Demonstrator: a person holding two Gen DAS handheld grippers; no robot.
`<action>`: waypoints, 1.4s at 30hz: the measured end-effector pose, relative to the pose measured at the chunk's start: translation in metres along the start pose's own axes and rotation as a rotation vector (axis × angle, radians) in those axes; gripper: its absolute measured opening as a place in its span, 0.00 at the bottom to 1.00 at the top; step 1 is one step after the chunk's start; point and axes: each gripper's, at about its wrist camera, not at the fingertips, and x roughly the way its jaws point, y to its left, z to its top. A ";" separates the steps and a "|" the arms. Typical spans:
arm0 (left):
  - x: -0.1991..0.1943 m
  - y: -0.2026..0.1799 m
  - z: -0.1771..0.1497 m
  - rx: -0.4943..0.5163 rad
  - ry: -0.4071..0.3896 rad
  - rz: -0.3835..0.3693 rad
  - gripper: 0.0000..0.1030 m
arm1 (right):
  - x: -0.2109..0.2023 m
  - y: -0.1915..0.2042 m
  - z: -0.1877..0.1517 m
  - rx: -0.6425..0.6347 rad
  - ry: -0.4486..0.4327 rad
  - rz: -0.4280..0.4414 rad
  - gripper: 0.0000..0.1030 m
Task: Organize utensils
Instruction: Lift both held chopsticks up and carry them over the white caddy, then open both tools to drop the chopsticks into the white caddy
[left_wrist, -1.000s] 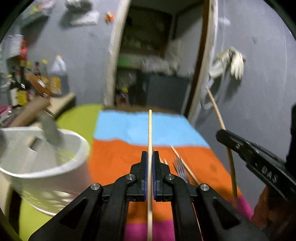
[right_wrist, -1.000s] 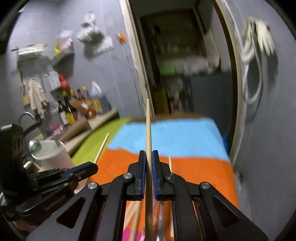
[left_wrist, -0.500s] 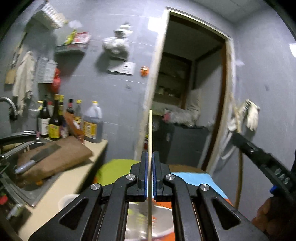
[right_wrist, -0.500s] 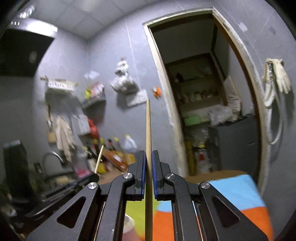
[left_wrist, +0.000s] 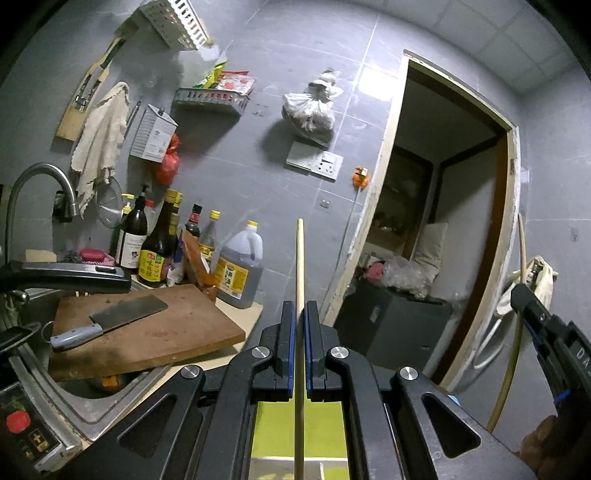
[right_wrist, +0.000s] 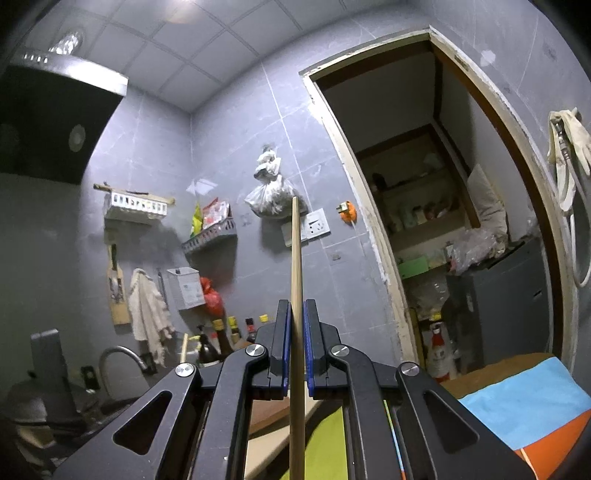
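My left gripper (left_wrist: 299, 314) is shut on a wooden chopstick (left_wrist: 300, 258) that stands upright between its blue pads, its lower end over a white container rim (left_wrist: 280, 469) at the frame's bottom. My right gripper (right_wrist: 295, 314) is shut on a second wooden chopstick (right_wrist: 295, 251), also upright. The right gripper (left_wrist: 546, 332) and its chopstick (left_wrist: 517, 321) show at the right of the left wrist view. The left chopstick's tip (right_wrist: 183, 347) shows at lower left of the right wrist view. Both grippers are raised and point at the wall.
A cutting board (left_wrist: 155, 332) with a cleaver (left_wrist: 110, 317) lies over the sink (left_wrist: 74, 402) at left, bottles (left_wrist: 155, 243) behind it, faucet (left_wrist: 33, 192) far left. A striped cloth (right_wrist: 524, 406) covers the table. An open doorway (left_wrist: 436, 240) is ahead right.
Both grippers have tilted upward, each holding its chopstick. The view swung from the striped table and white container up to the wall, shelves and doorway.
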 end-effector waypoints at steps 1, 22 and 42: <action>0.001 0.001 -0.002 -0.001 -0.007 0.008 0.02 | 0.002 0.000 -0.004 -0.008 0.001 -0.007 0.05; 0.008 0.007 -0.049 -0.003 0.096 -0.098 0.02 | 0.000 -0.008 -0.066 -0.093 0.161 -0.063 0.05; -0.026 -0.023 -0.040 0.021 0.142 -0.169 0.37 | -0.024 -0.015 -0.054 -0.123 0.259 -0.048 0.40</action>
